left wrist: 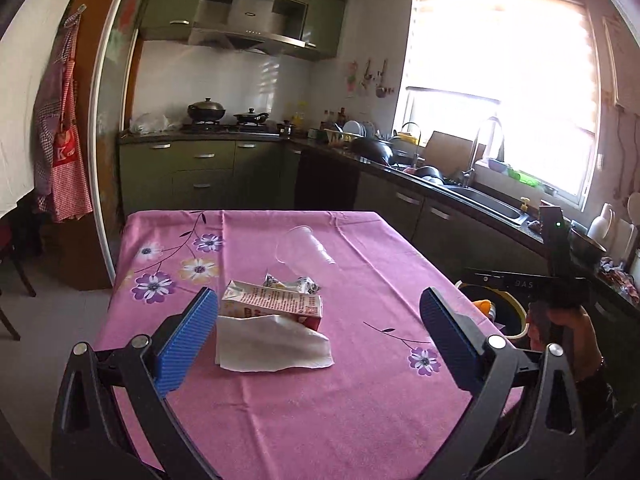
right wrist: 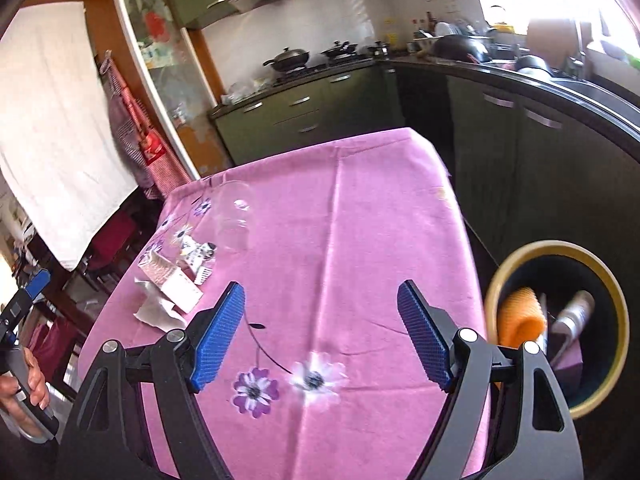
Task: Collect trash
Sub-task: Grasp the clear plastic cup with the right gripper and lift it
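Trash lies on the pink flowered tablecloth (left wrist: 320, 400): a white napkin (left wrist: 272, 346), a flattened drink carton (left wrist: 276, 304) partly on it, a crumpled wrapper (left wrist: 296, 283) and a clear plastic cup (left wrist: 304, 252) on its side. My left gripper (left wrist: 319, 294) is open above the near edge, nothing between its blue pads, with napkin and carton just ahead. My right gripper (right wrist: 321, 287) is open and empty over bare cloth; the cup (right wrist: 234, 220), carton (right wrist: 176, 284) and napkin (right wrist: 156, 312) lie to its left.
A yellow-rimmed dark bin (right wrist: 500, 280) stands on the floor at the table's right side, holding an orange mesh piece (right wrist: 522, 316) and a tube (right wrist: 576, 312). Green kitchen cabinets (left wrist: 208, 168) and a sink counter (left wrist: 480, 200) run behind and to the right. Chairs stand at left.
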